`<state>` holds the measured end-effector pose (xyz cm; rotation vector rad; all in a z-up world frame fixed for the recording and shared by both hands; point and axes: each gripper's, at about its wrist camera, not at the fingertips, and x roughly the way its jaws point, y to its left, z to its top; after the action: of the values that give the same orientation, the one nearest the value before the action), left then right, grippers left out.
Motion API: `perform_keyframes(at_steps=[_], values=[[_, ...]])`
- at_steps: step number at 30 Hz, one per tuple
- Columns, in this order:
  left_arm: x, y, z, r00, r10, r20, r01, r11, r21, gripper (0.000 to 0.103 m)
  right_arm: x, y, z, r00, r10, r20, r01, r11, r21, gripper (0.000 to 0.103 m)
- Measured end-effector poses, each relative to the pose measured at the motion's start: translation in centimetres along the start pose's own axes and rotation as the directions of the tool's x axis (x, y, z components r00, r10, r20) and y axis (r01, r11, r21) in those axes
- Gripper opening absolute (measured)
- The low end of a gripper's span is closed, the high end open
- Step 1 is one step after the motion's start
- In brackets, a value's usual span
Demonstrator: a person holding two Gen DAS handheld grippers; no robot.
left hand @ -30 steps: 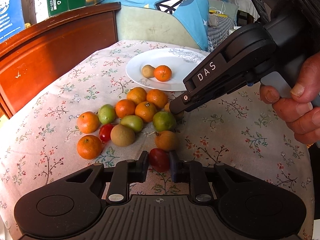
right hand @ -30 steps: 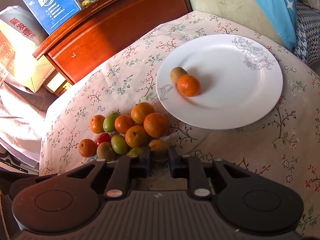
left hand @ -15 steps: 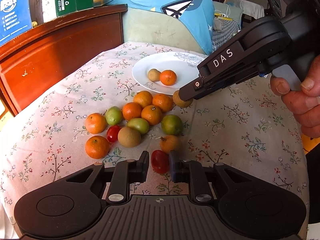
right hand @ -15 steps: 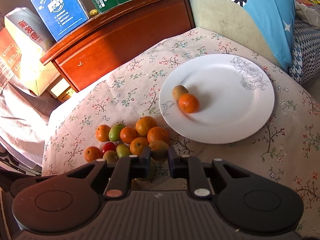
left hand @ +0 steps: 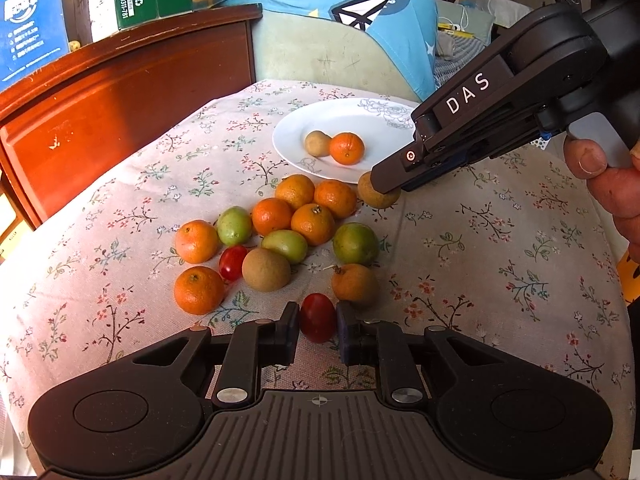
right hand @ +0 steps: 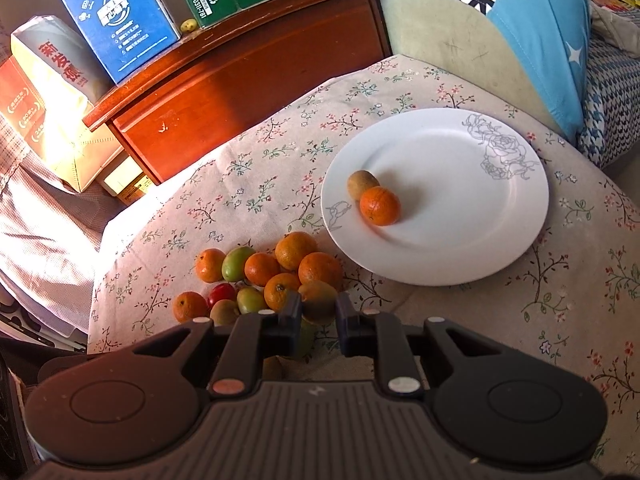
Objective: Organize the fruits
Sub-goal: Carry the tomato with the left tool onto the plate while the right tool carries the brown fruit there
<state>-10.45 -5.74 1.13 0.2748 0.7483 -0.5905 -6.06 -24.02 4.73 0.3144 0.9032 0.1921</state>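
Left gripper (left hand: 318, 330) clamping red cherry tomato (left hand: 317, 317) at near edge of fruit pile (left hand: 280, 236) on floral tablecloth (left hand: 480, 240). Right gripper (right hand: 318, 312) pinching brown round fruit (right hand: 318, 300), holding it just beside white plate (right hand: 460, 248) rim. Plate carrying 2 fruits: orange (right hand: 379, 205) touching brown one (right hand: 362, 185). Hand (left hand: 612, 184) squeezing right gripper's trigger.

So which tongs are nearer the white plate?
Right. The right tongs, holding a brown fruit, sit at the white plate's near rim; the left tongs grip a red tomato beyond the fruit pile.
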Motion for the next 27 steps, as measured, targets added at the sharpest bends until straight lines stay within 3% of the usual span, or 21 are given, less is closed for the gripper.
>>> perform_keyframes(at_steps=[6, 11, 15, 22, 27], values=[[-0.8, 0.6, 0.6, 0.999, 0.02, 0.026, -0.019, 0.999, -0.036, 0.017, -0.5, 0.0, 0.3, 1.0, 0.002, 0.013, -0.002, 1.0, 0.004, 0.019], [-2.3, 1.5, 2.4, 0.995, 0.031, 0.092, -0.022, 0.996, -0.092, 0.017, -1.9, 0.2, 1.2, 0.999, 0.013, 0.04, -0.013, 1.0, -0.011, 0.018], [-3.0, 2.2, 4.4, 0.991, 0.002, 0.131, 0.016, 0.99, -0.138, 0.017, -3.1, -0.2, 2.4, 0.998, 0.027, 0.062, -0.028, 1.0, 0.007, 0.012], [-2.5, 3.4, 6.1, 0.992, 0.012, 0.124, 0.011, 0.982, -0.189, 0.017, -2.6, -1.1, 2.7, 1.0, -0.013, 0.01, 0.013, 1.0, -0.007, 0.014], [-2.2, 3.6, 6.2, 0.994, 0.003, 0.113, 0.02, 0.98, -0.2, 0.017, -1.1, -3.0, 1.4, 0.999, -0.008, -0.054, 0.012, 0.998, 0.068, 0.02]])
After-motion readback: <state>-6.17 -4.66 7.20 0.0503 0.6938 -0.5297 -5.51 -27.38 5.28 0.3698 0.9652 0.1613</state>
